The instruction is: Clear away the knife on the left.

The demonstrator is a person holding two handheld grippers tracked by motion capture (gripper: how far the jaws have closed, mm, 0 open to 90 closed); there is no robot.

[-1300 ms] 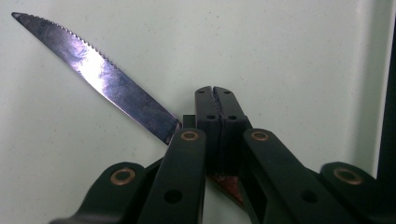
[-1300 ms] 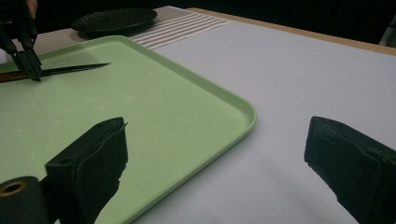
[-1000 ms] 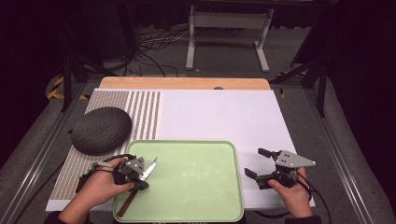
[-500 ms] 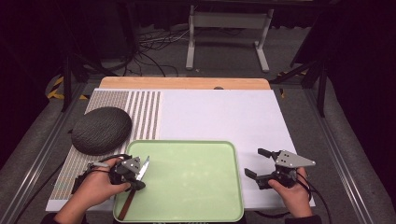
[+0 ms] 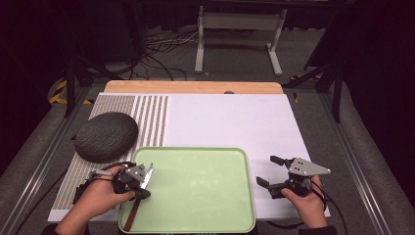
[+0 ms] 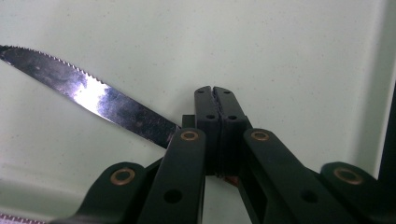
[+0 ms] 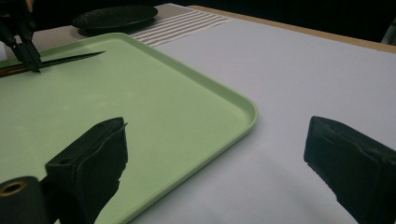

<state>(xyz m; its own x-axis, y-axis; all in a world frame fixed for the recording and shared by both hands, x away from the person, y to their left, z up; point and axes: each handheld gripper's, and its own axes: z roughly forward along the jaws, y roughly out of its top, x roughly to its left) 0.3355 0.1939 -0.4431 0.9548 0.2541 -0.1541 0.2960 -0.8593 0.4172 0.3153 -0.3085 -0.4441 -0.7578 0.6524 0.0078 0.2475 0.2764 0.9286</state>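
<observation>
You are holding the knife (image 5: 138, 198) clenched in your left tool (image 5: 139, 182) over the tray's (image 5: 244, 196) left edge, blade pointing away from you, while your right tool (image 5: 270, 171) is idling released on the tabletop (image 5: 235, 122).

Glossy serrated steel knife (image 6: 88, 95) blade on smooth matt green plastic tray (image 5: 205, 196)

high view: overhead, facing forward-down | gripper views: close, low | shared: green tray (image 5: 195, 166)
</observation>
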